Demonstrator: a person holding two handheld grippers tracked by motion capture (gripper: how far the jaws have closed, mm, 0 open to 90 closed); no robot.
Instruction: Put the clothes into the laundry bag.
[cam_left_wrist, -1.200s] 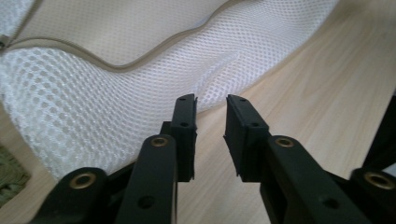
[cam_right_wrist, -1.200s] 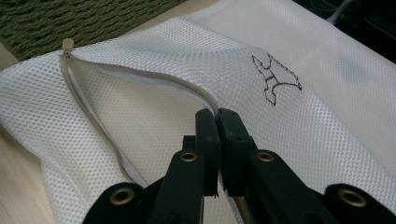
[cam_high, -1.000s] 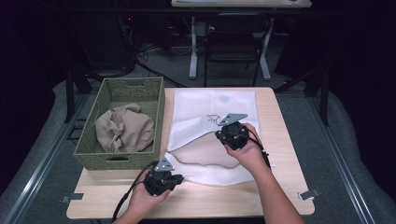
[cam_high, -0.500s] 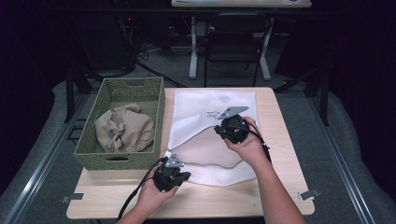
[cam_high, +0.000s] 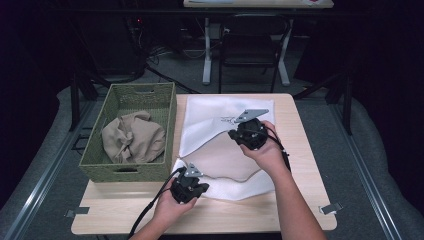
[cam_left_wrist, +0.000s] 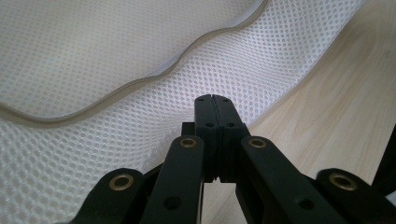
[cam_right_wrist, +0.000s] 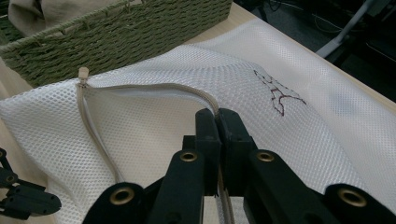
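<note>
A white mesh bag (cam_high: 210, 115) lies flat on the wooden table (cam_high: 300, 200), with beige cloth (cam_high: 225, 160) showing at its open mouth. My right gripper (cam_high: 248, 132) (cam_right_wrist: 215, 114) is shut on the bag's beige zipper edge (cam_right_wrist: 154, 87) and holds the top layer up. The zipper pull (cam_right_wrist: 83, 73) sits at the far end of that edge. My left gripper (cam_high: 190, 182) (cam_left_wrist: 212, 99) is at the bag's near left edge, jaws pressed together on the mesh (cam_left_wrist: 280, 56). The zipper (cam_left_wrist: 140, 83) curves past just beyond its tips.
A green woven basket (cam_high: 125, 172) stands on the table's left side, against the bag, with a crumpled beige cloth (cam_high: 132, 137) in it. Bare wood runs along the near edge and the right side. A dark chair and desk legs stand beyond the table.
My left gripper has slid to the right along the bag's near edge. The right gripper has stayed almost where it was, still on the zipper edge.
</note>
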